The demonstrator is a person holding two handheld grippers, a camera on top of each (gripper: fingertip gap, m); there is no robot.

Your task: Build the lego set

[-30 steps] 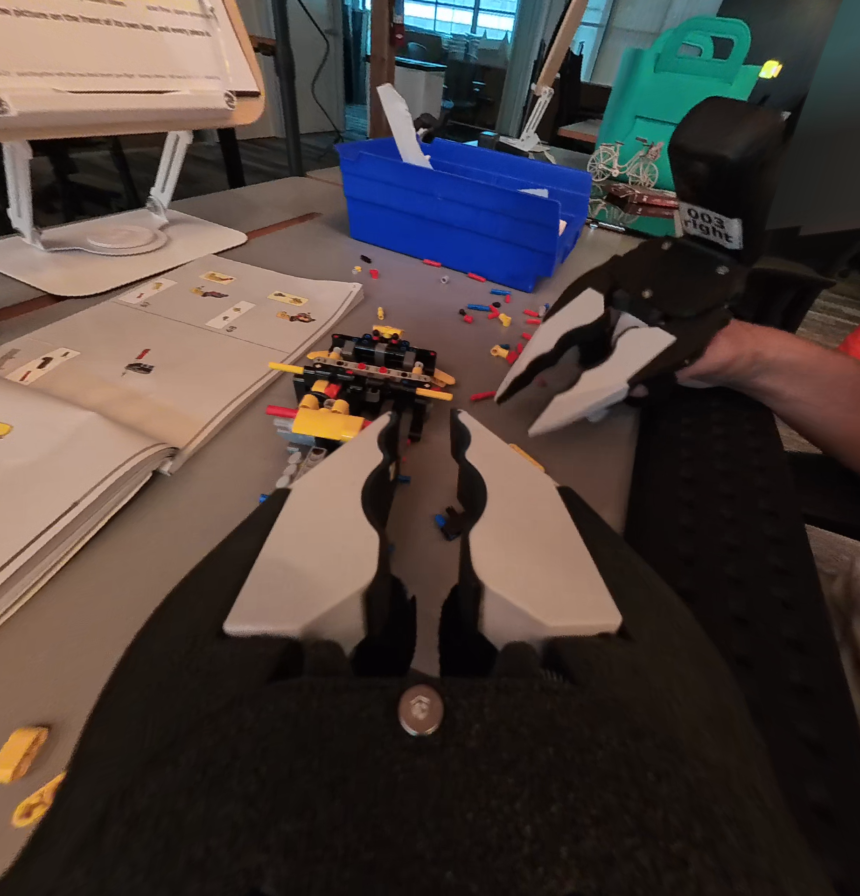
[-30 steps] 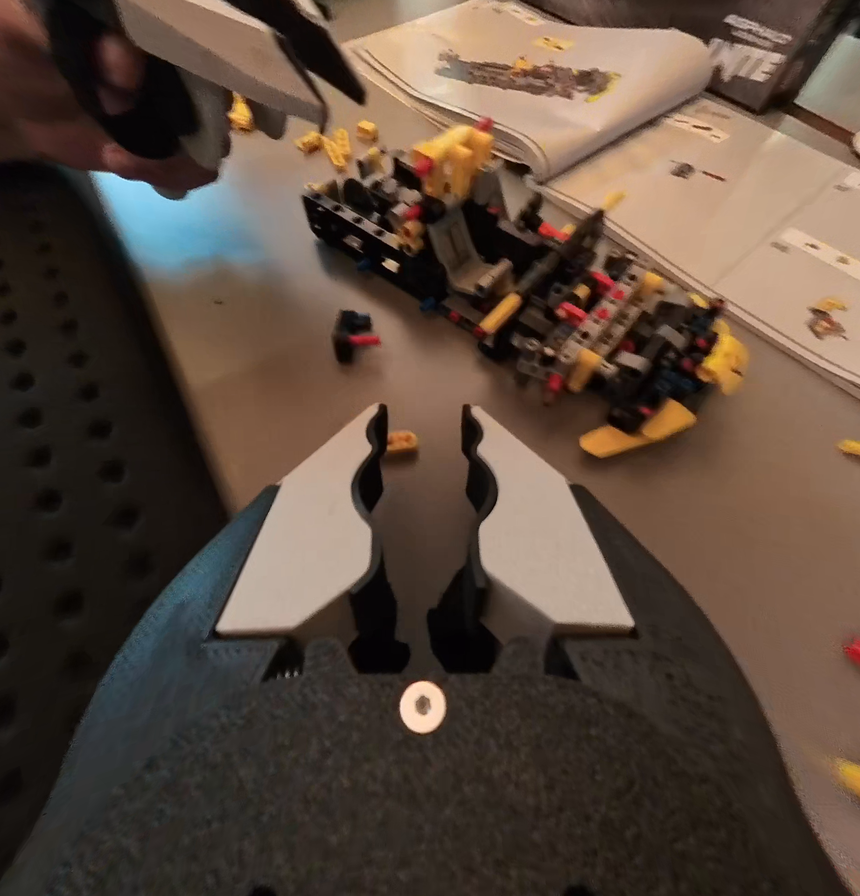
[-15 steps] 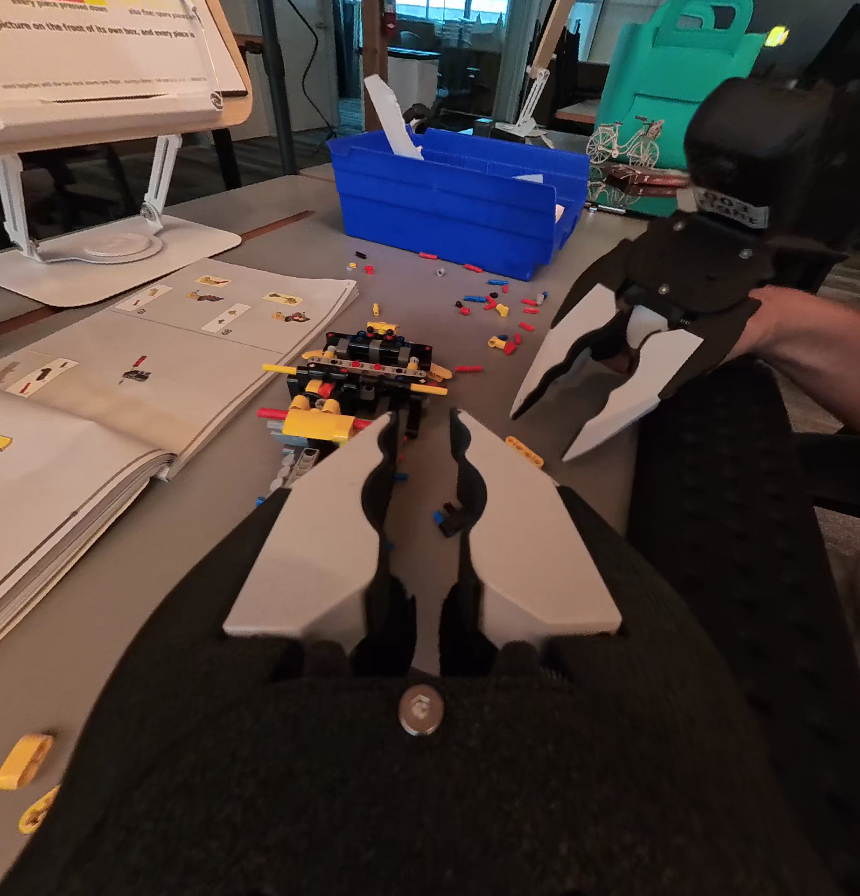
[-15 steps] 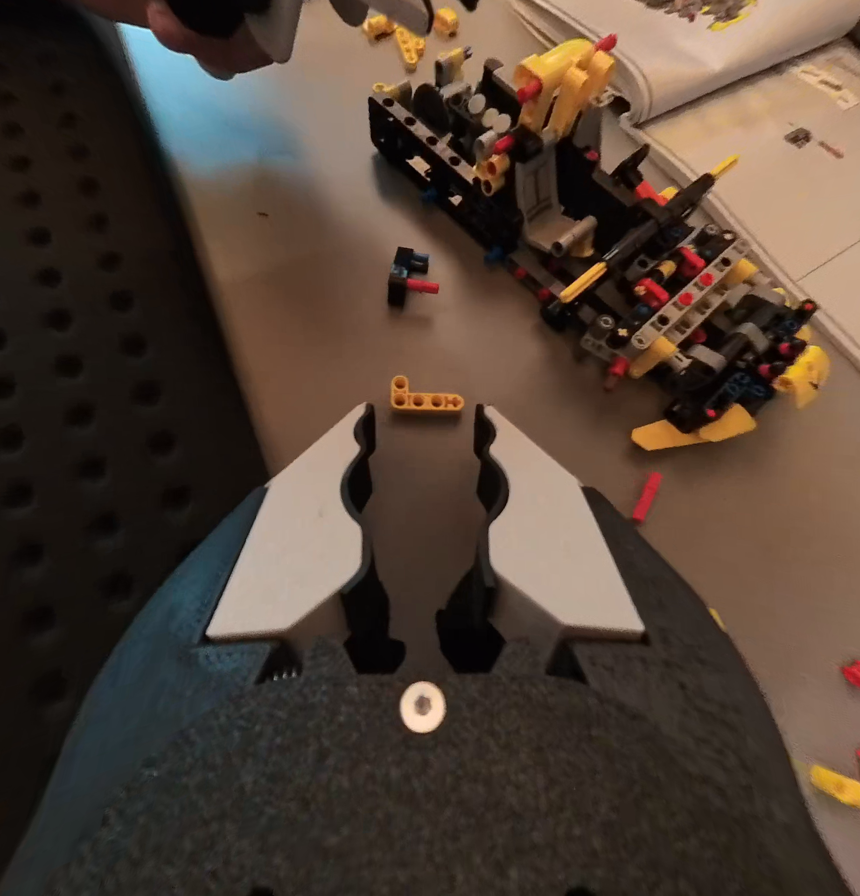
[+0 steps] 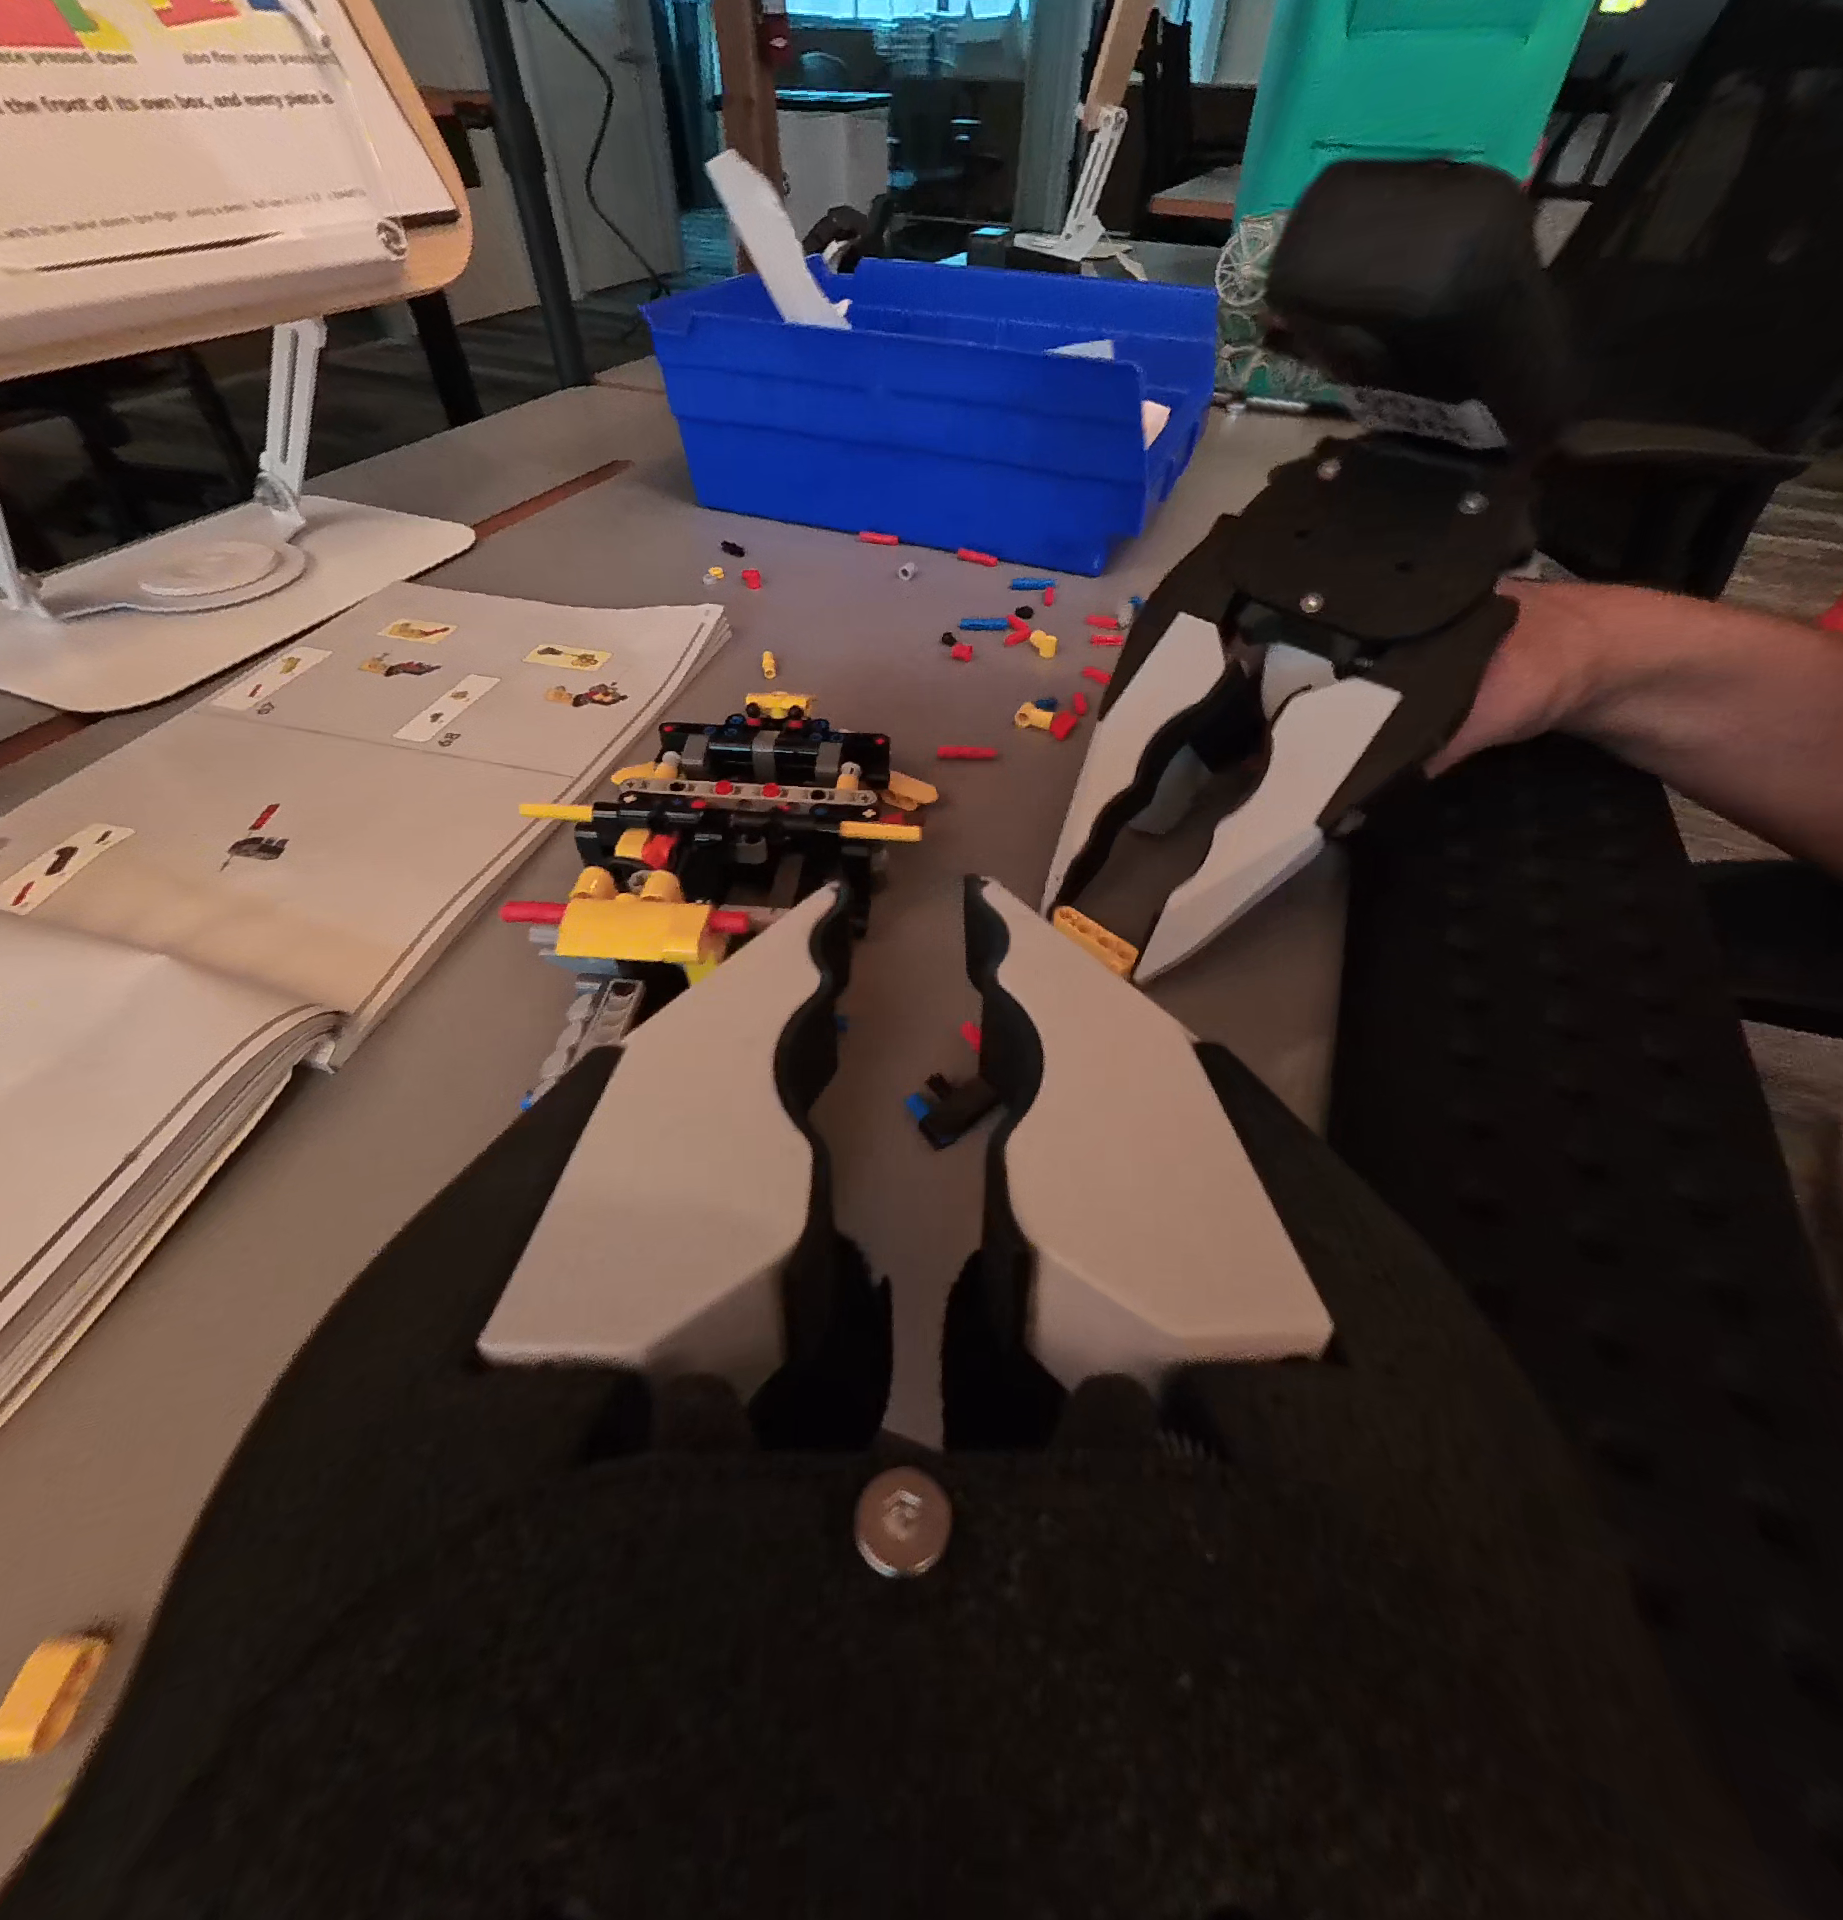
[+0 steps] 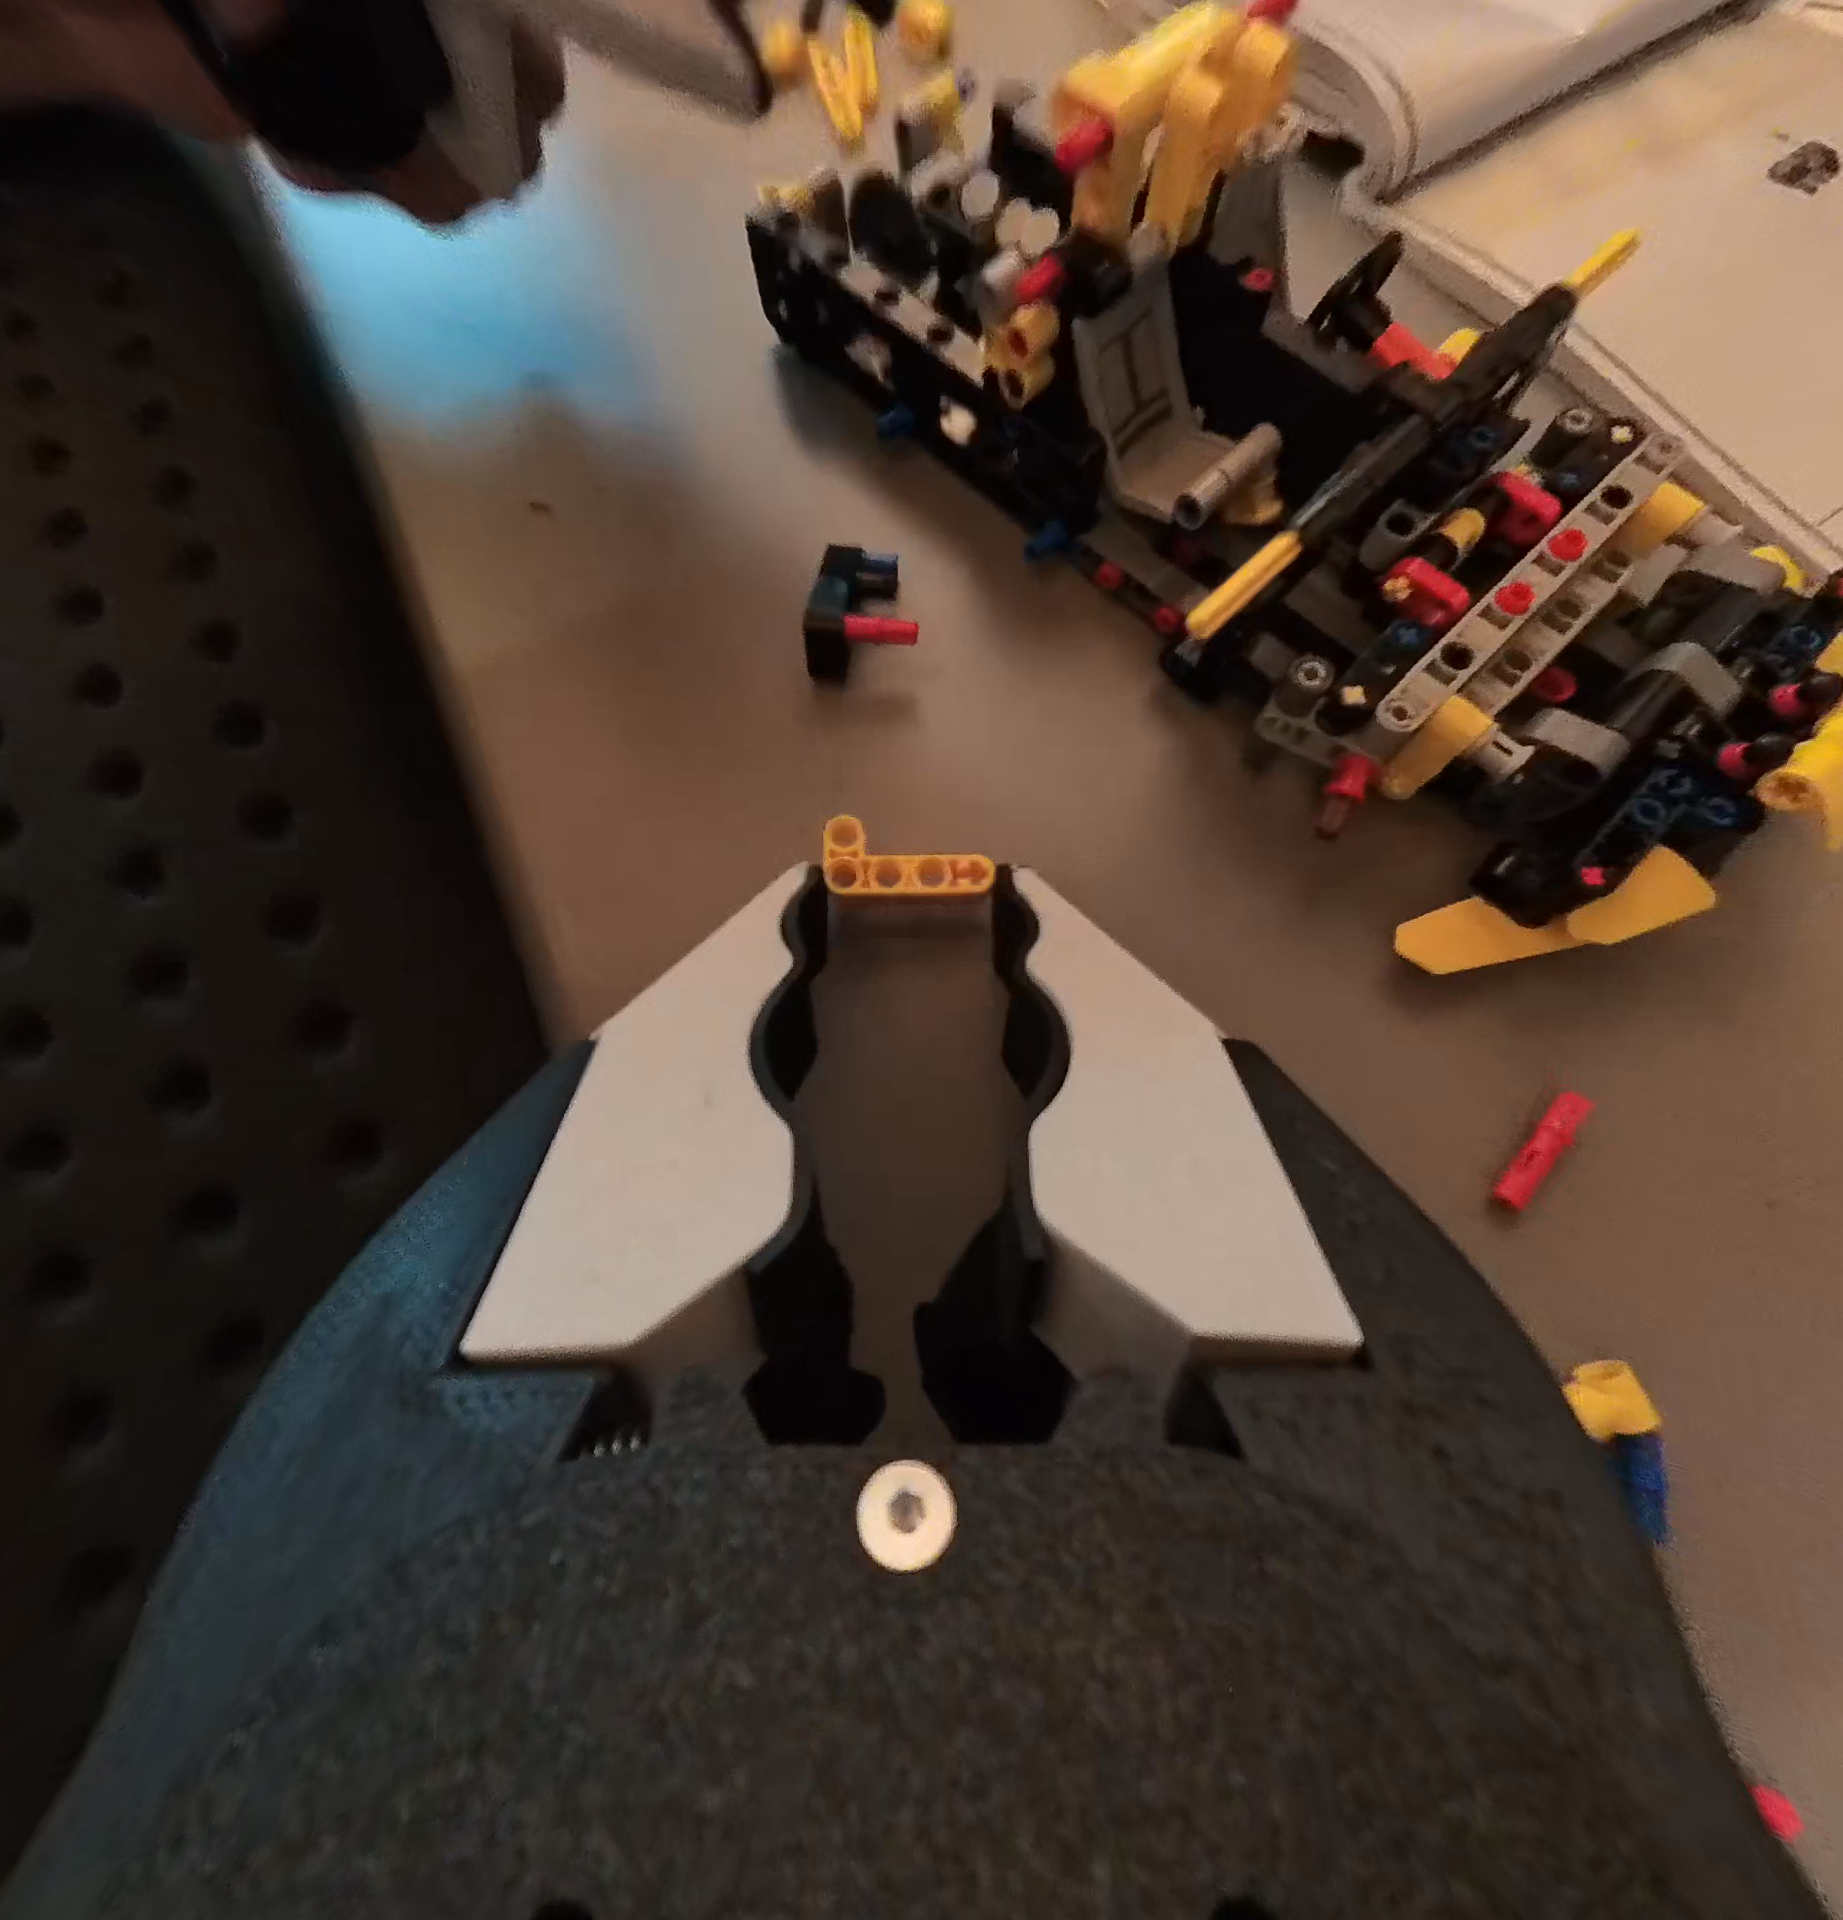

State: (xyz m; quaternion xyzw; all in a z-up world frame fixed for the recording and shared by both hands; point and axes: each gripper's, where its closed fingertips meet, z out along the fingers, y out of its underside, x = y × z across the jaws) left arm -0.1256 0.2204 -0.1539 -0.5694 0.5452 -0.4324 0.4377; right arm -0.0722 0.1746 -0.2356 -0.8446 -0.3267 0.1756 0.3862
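Right wrist view, yellow L-shaped lego beam [image 6: 904,869], four round holes

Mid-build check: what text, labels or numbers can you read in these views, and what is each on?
Propped sheet on the white stand: printed lines, blurred; not quoted.
Open instruction book: step numbers, too small to read.
Label band on the right gripper: blurred, unreadable.
Right wrist view: no writing visible.
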